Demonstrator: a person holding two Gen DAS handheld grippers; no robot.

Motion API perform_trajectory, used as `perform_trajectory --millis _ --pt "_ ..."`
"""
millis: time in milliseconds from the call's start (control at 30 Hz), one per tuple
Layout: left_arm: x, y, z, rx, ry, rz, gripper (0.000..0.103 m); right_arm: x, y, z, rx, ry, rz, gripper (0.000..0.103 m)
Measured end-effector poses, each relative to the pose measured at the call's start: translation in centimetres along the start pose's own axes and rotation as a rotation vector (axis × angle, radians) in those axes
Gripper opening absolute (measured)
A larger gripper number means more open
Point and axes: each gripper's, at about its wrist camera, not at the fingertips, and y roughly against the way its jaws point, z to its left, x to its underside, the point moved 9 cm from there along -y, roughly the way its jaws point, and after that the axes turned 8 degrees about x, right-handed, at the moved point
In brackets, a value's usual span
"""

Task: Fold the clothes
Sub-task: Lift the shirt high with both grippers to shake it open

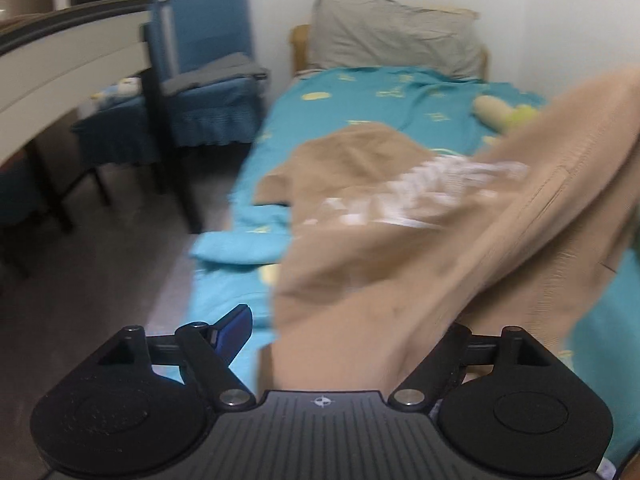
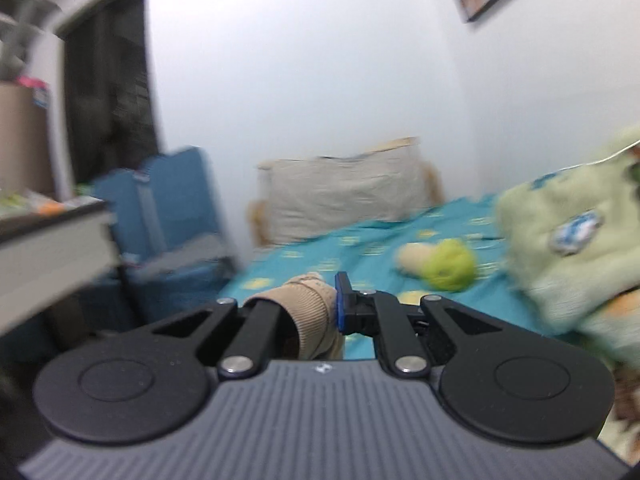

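A tan sweatshirt with blurred white print lies across the teal bed sheet. One part of it rises up and to the right out of the left wrist view. My left gripper stands open at the garment's near edge. Its blue left fingertip shows bare over the sheet, while tan cloth drapes over and hides the right finger. In the right wrist view my right gripper is shut on the sweatshirt's ribbed tan cuff, held above the bed. The blue right pad presses against the cuff.
A grey pillow leans at the headboard. A yellow-green plush toy lies on the sheet, and a pale green fleece garment is bunched at the right. Blue chairs and a desk stand left of the bed.
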Motion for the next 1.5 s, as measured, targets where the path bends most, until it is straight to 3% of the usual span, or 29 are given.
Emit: perform_trajectory --millis 67,167,233,300,400,533,767,967,1067,1167,1267,1500 --pt "-0.6 1.4 1.5 -0.045 0.050 -0.053 0.084 1.2 -1.5 -1.3 0.090 0.026 0.070 0.012" --pt "-2.2 4.3 3.8 -0.115 0.140 -0.191 0.085 3.5 -3.6 -2.7 0.169 0.056 0.196 0.032" --pt "-3.2 5.9 5.3 -0.148 0.206 -0.260 0.085 3.7 -3.9 -2.7 0.191 0.089 0.213 0.055" --pt "-4.8 7.8 6.3 -0.166 0.249 -0.330 0.085 2.0 -3.0 -2.0 0.168 0.102 0.166 0.063" --pt "-8.3 11.3 7.1 -0.163 0.296 -0.446 0.085 -3.3 -0.6 -0.5 0.135 0.119 0.034 0.066" --pt "-14.8 18.1 7.3 -0.104 0.334 -0.627 0.085 -12.6 3.4 1.1 0.109 0.087 -0.128 0.066" --pt "-25.2 33.3 5.8 0.009 0.247 -0.880 0.087 -28.6 11.8 1.0 0.051 0.010 -0.334 0.066" --pt "-29.8 43.4 4.0 0.048 0.168 -0.975 0.088 -37.7 19.7 0.1 0.023 0.021 -0.449 0.066" --pt "-31.3 45.2 3.0 0.058 0.154 -0.961 0.088 -40.3 21.7 -0.2 0.018 0.027 -0.466 0.067" --pt "-32.9 43.3 2.7 0.099 0.168 -0.883 0.088 -41.0 20.2 -0.3 0.008 0.036 -0.427 0.069" --pt "-34.2 38.2 3.2 0.092 0.171 -0.814 0.089 -40.0 16.2 -0.2 -0.003 0.051 -0.346 0.069" --pt "-35.6 18.4 4.7 0.063 0.183 -0.656 0.089 -31.7 0.8 1.2 0.038 0.141 -0.183 0.069"
